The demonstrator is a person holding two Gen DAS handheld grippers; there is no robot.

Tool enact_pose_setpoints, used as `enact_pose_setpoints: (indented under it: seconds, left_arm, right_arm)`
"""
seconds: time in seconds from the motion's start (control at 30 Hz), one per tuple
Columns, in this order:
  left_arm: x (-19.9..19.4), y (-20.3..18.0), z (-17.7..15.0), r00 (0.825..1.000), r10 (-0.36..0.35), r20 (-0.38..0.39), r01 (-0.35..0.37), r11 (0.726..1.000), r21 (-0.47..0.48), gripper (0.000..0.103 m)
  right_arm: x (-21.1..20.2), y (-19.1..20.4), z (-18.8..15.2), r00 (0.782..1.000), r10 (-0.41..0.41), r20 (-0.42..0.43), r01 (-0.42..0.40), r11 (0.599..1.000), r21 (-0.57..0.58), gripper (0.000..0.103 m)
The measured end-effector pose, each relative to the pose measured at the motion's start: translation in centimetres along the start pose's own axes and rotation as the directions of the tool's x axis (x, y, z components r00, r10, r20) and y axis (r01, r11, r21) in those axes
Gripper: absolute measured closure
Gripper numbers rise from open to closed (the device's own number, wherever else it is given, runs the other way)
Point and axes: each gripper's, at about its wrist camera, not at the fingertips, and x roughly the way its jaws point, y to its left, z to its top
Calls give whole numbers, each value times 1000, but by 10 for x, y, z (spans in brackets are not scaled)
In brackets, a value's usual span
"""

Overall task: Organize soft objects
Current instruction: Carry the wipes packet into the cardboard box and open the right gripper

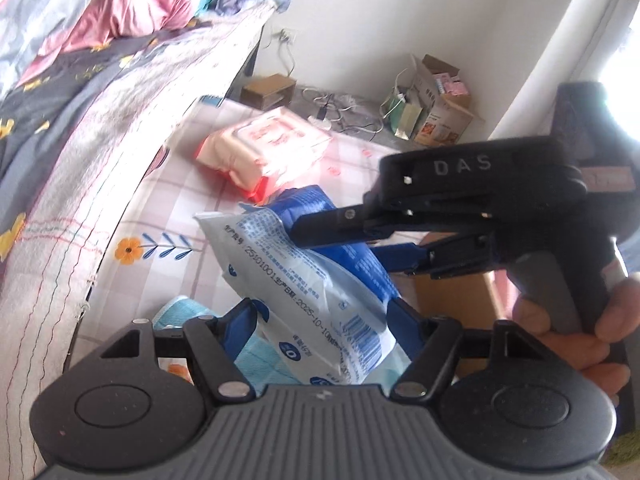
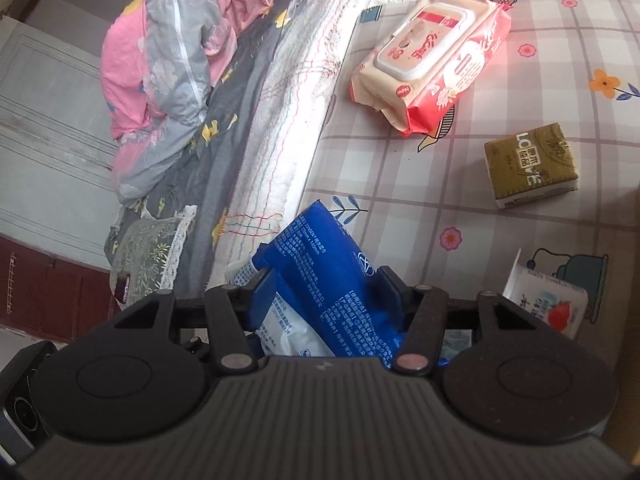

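Both grippers are sharing one blue pack (image 1: 320,280) above the checked counter (image 2: 520,220). The left gripper (image 1: 320,316) is clenching its pale lower end; the right gripper (image 2: 328,292) is grasping its dark upper end. Beyond the fingers (image 1: 244,320), a pink wipes pack (image 2: 432,52) is lying near an olive tissue pack (image 2: 532,164).

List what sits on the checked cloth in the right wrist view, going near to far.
Blue packet held in the right tool, then the white strawberry-print pack, the olive tissue pack, and farthest the pink wet-wipe pack.
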Motion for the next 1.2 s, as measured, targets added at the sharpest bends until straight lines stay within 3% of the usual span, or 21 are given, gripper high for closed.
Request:
enact_pose_setpoints:
  seconds: [0.27, 0.6, 0.7, 0.77, 0.9, 1.03, 1.2]
  left_arm:
    - [-4, -88, -3, 995, -103, -16, 105, 989, 109, 32]
    - [50, -207, -45, 955, -227, -192, 272, 927, 259, 32]
    - [81, -226, -54, 942, -234, -242, 302, 905, 300, 30]
    - [102, -231, -57, 937, -217, -274, 297, 908, 297, 27]
    - [120, -226, -53, 959, -149, -241, 220, 928, 300, 27]
    - [100, -216, -48, 965, -164, -203, 224, 920, 322, 26]
    - [64, -198, -37, 978, -167, -128, 202, 916, 346, 25]
  right_arm:
    - [-110, -38, -46, 990, -18, 137, 3, 994, 112, 49]
    - [-220, -150, -116, 954, -153, 257, 57, 938, 343, 49]
    - [-232, -188, -131, 941, -191, 278, 61, 908, 414, 49]
    - [-231, -214, -135, 938, -205, 278, 62, 892, 448, 49]
    - [-215, -266, -140, 937, -238, 255, 76, 852, 517, 48]
    - [-200, -294, -142, 937, -262, 231, 93, 824, 559, 48]
    - [-187, -287, -148, 943, -267, 200, 124, 837, 533, 49]
